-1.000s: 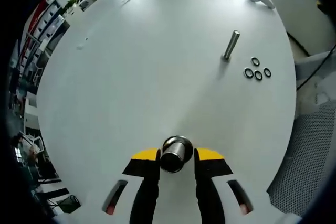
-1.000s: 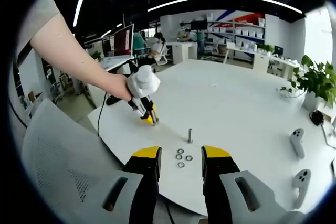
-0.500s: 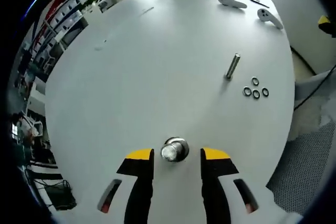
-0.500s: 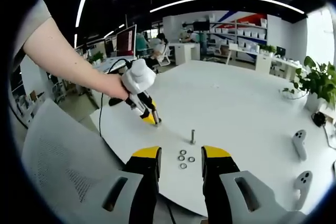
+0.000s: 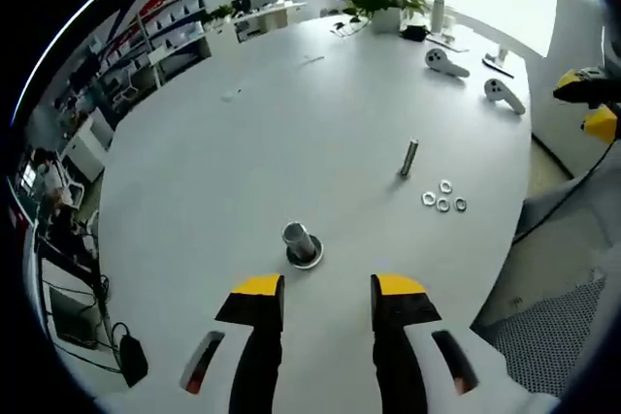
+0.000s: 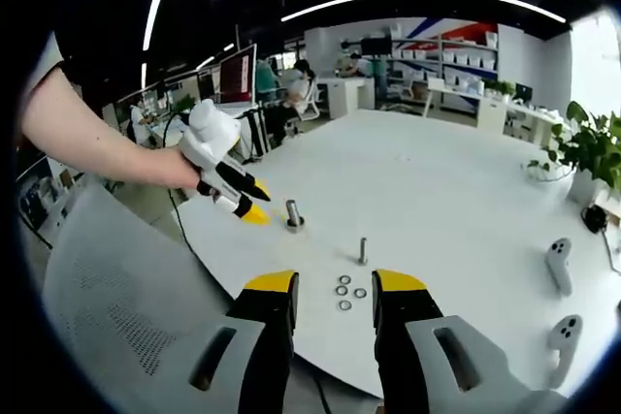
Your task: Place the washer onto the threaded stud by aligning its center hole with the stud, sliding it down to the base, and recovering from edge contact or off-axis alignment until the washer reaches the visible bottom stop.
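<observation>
Standing free — stud (image 5: 300,242), left tongs (image 5: 317,290) apart, empty.

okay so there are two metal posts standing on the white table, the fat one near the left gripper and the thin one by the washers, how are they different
The fat post is short and thick with a wide flange at its foot; the thin post is slender, with no flange visible. The fat post stands alone just ahead of the left gripper, while the thin post has the washers lying close beside it. Both are grey metal, stand upright on the table, and carry no washer.
</observation>
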Tool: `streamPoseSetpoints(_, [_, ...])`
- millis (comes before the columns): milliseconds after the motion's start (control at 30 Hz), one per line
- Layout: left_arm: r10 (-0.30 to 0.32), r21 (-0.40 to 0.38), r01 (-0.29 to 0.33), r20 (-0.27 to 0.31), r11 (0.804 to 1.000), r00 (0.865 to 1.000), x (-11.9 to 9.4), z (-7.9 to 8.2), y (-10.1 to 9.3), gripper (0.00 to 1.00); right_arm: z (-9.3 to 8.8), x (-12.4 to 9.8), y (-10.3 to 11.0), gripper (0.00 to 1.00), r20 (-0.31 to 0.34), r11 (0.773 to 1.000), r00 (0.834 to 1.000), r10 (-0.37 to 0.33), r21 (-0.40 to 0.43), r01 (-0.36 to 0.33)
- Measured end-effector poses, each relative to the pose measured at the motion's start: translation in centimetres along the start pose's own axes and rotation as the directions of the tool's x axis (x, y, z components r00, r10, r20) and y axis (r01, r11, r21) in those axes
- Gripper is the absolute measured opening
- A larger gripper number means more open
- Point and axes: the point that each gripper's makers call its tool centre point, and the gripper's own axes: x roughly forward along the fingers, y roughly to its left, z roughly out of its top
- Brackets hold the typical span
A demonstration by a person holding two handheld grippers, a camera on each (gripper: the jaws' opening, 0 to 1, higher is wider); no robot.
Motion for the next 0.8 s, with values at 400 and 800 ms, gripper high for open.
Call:
streamPoseSetpoints(400, [-0.019, -0.035, 0.024, 0.129, 0.999, 0.991, -4.7, 1.0, -2.9, 0.36, -0.1, 0.0, 0.4, 0.32, -0.003, 1.000, 1.000, 0.008, -0.010, -0.008])
streamPoseSetpoints(800, [-0.007, -0.074, 0.030, 0.296, 0.997, 0.955, -11.1, 0.9, -3.2, 0.39, -0.2, 0.2, 0.7, 0.32, -0.012, 1.000, 1.000, 0.027, -0.002, -0.027])
